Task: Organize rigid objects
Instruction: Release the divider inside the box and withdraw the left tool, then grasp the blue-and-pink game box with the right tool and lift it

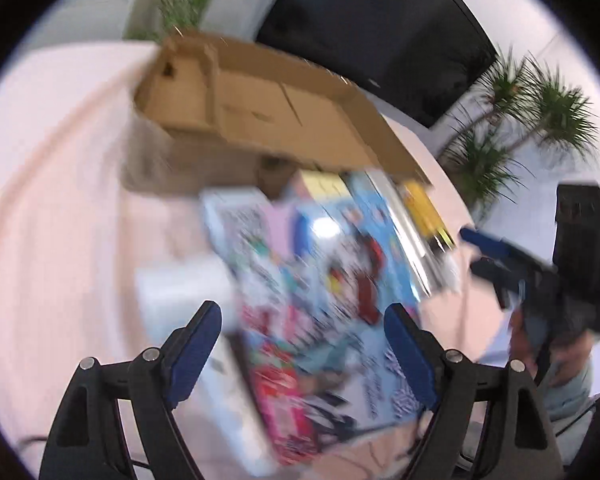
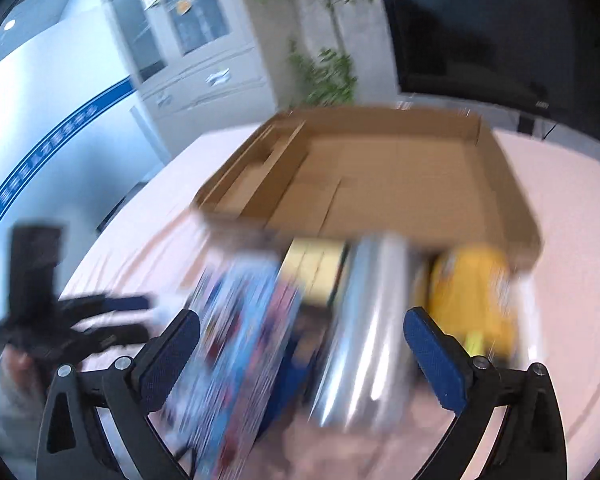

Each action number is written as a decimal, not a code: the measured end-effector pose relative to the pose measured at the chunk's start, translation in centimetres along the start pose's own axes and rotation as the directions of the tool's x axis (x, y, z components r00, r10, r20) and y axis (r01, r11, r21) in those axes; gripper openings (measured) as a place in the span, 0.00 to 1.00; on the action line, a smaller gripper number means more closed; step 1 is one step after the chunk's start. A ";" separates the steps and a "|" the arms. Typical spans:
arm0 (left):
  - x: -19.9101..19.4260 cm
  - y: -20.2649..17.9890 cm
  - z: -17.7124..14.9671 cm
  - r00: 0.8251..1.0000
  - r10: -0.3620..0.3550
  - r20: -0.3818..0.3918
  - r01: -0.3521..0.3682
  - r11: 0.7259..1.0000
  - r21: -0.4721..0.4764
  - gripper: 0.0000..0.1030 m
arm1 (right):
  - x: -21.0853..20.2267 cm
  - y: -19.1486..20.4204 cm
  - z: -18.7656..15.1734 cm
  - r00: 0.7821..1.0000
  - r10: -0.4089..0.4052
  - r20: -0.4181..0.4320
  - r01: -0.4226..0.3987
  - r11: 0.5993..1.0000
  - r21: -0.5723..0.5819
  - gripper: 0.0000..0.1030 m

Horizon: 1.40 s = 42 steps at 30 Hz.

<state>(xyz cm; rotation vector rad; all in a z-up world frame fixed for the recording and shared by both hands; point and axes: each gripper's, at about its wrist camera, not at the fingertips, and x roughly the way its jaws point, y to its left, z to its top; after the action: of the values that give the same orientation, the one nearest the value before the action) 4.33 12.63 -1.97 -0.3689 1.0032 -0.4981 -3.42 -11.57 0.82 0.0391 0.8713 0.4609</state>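
Both views are motion-blurred. An open, shallow cardboard box (image 1: 260, 112) lies on the pale pink table; it also shows in the right wrist view (image 2: 388, 172). In front of it lies a pile of boxes: a colourful blue toy box (image 1: 324, 280), a yellow box (image 1: 424, 212) and a silver box (image 2: 368, 332). The blue toy box (image 2: 240, 344) and yellow box (image 2: 472, 292) also show in the right wrist view. My left gripper (image 1: 304, 344) is open above the toy box. My right gripper (image 2: 300, 356) is open above the pile. Neither holds anything.
A white object (image 1: 184, 292) lies left of the pile. The right gripper (image 1: 540, 280) shows at the right of the left wrist view, the left gripper (image 2: 80, 320) at the left of the right wrist view. A dark screen (image 1: 380, 28), plants (image 1: 520, 120) and a white cabinet (image 2: 188, 40) stand behind.
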 end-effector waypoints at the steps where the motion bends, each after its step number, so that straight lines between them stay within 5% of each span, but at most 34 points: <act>1: 0.5 -0.3 -0.4 1.000 -0.019 -0.016 0.019 1.000 -0.006 0.81 | 0.1 0.6 -1.3 1.000 0.013 -0.020 -0.014 1.000 -0.002 1.00; 8: 1.0 -0.9 -0.9 0.998 0.051 -0.044 -0.052 0.998 -0.027 0.81 | 3.0 3.7 -7.3 0.983 0.091 -0.158 -0.098 0.995 -0.036 0.89; 11: 1.7 -0.9 -1.6 0.991 0.091 -0.093 -0.096 0.994 -0.055 0.81 | 3.7 3.4 -7.7 0.984 0.074 -0.162 -0.079 0.997 -0.026 0.65; 14: 2.3 -1.1 -1.8 0.989 0.092 -0.114 -0.098 0.994 -0.049 0.82 | 4.7 3.8 -7.3 0.982 0.089 -0.165 -0.094 0.995 -0.027 0.56; 21: 1.1 -2.7 -2.7 0.995 0.034 -0.090 -0.041 0.997 -0.067 0.80 | 3.3 2.6 -7.9 0.978 0.141 -0.151 -0.141 0.990 0.008 0.52; 25: 1.0 -5.3 -3.8 0.995 -0.066 -0.074 0.060 0.995 -0.079 0.80 | 1.4 1.2 -8.7 0.987 0.062 -0.147 -0.059 0.998 0.023 0.61; 27: 1.8 -5.6 -4.1 0.995 -0.062 -0.084 0.054 0.995 -0.089 0.80 | 1.4 0.5 -8.8 0.986 0.054 -0.160 -0.048 0.998 0.040 0.62; 32: 4.0 -4.6 -4.9 0.988 -0.012 -0.152 -0.005 0.994 -0.112 0.78 | 2.8 1.4 -8.9 0.981 0.011 -0.191 -0.012 1.000 -0.003 0.64; 37: 1.9 -6.4 -4.8 0.993 0.103 -0.063 -0.106 0.994 -0.040 0.70 | 3.1 2.5 -8.8 0.987 -0.014 -0.158 0.010 1.000 -0.028 0.62; 42: -2.1 -8.8 -2.6 0.977 0.179 0.114 -0.184 0.983 0.028 0.70 | 0.5 3.0 -7.1 0.999 0.022 -0.024 -0.023 0.999 -0.026 0.61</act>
<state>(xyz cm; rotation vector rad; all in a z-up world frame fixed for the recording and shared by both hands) -0.84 6.34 2.70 -0.2650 0.9088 -0.3273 -9.57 -9.71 -3.53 0.0195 0.8884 0.4947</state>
